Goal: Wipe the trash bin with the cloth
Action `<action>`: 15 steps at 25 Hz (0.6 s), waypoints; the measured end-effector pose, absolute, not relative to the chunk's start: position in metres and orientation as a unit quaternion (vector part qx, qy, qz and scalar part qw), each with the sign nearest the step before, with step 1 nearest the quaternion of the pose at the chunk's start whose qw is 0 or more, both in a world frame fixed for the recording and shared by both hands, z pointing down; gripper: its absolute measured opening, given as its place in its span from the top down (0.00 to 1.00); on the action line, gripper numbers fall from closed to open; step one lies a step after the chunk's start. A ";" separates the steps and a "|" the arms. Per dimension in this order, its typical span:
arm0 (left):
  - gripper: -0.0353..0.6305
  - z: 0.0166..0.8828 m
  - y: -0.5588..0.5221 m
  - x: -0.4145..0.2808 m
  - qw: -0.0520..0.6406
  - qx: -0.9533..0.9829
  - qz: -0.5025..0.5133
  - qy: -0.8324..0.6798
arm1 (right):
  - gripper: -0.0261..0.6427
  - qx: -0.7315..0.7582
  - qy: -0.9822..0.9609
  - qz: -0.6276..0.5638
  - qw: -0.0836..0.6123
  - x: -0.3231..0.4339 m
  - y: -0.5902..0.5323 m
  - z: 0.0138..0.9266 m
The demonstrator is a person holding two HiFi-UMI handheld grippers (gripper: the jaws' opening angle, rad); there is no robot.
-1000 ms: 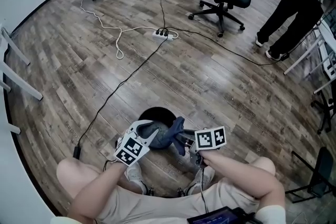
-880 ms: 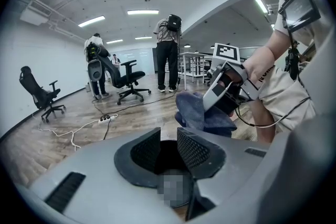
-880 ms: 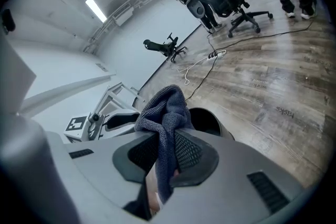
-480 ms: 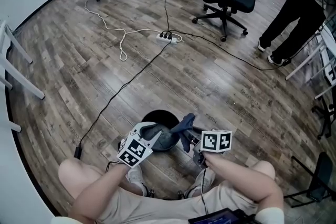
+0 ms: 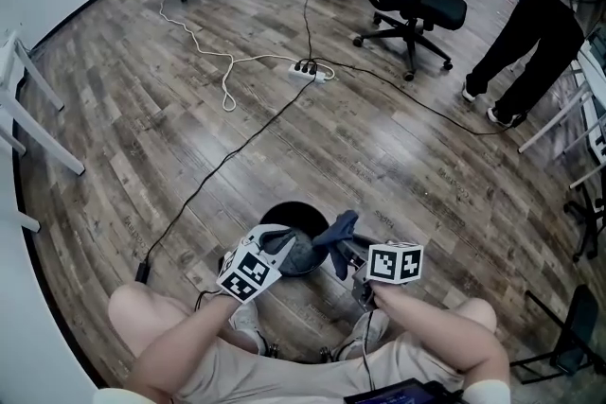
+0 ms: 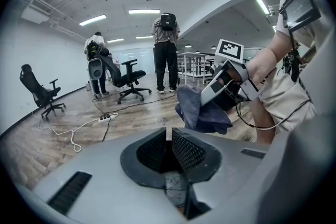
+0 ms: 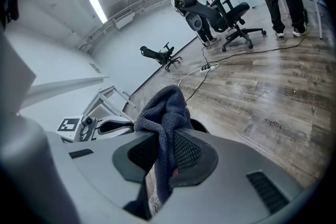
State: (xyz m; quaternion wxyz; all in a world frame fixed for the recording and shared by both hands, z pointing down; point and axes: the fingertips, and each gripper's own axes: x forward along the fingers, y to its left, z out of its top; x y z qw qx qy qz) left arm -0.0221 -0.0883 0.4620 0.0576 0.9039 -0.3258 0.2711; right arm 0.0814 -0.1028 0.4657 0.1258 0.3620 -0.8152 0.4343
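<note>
Head view, low centre at 6 o'clock: the black trash bin (image 5: 295, 205) stands open on the wooden floor (image 5: 189, 128) between my operator's knees. The blue-grey cloth (image 5: 338, 232) hangs bunched over the bin's 3 o'clock rim, clenched in the right gripper (image 5: 347, 247). The right gripper view shows a fold of it pinched tight between the two pads and trailing down below them. The left gripper (image 5: 276, 241) sits at the bin's 8 o'clock rim. Its jaws have just been closing and now stand nearly together with only a thin slit left. I make out nothing between the pads in the left gripper view, and I cannot tell whether they nip the rim lower down. Farther out, at 12 o'clock, a power strip (image 5: 311, 70) lies on the floor with a cable running back toward the bin. Beyond it are two office chairs (image 5: 414, 0), and a standing person (image 5: 525, 24) is at 2 o'clock. I judge the step in hand to be the set-up for the wipe: the cloth is presented at the rim but not yet pressed flat. The next move calls for bringing the cloth down onto the rim or wall and sweeping it round. The bin looks light, so the left gripper should steady it against sliding.
</note>
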 end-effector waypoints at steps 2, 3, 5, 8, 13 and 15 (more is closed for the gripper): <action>0.90 0.462 -0.089 -0.019 0.058 0.906 0.270 -0.321 | 0.88 0.370 -0.813 0.433 0.123 0.085 -0.105 0.467; 0.90 0.461 -0.089 -0.020 0.058 0.906 0.270 -0.322 | 0.88 0.370 -0.813 0.433 0.122 0.084 -0.106 0.467; 0.92 0.459 -0.089 -0.028 0.058 0.903 0.270 -0.329 | 0.88 0.364 -0.815 0.434 0.121 0.076 -0.108 0.468; 0.93 0.460 -0.088 -0.025 0.060 0.903 0.273 -0.327 | 0.88 0.360 -0.816 0.437 0.117 0.078 -0.106 0.465; 0.93 0.463 -0.087 -0.030 0.067 0.900 0.276 -0.331 | 0.88 0.347 -0.819 0.443 0.112 0.070 -0.100 0.466; 0.93 0.462 -0.087 -0.028 0.066 0.901 0.273 -0.331 | 0.88 0.347 -0.822 0.439 0.109 0.073 -0.098 0.466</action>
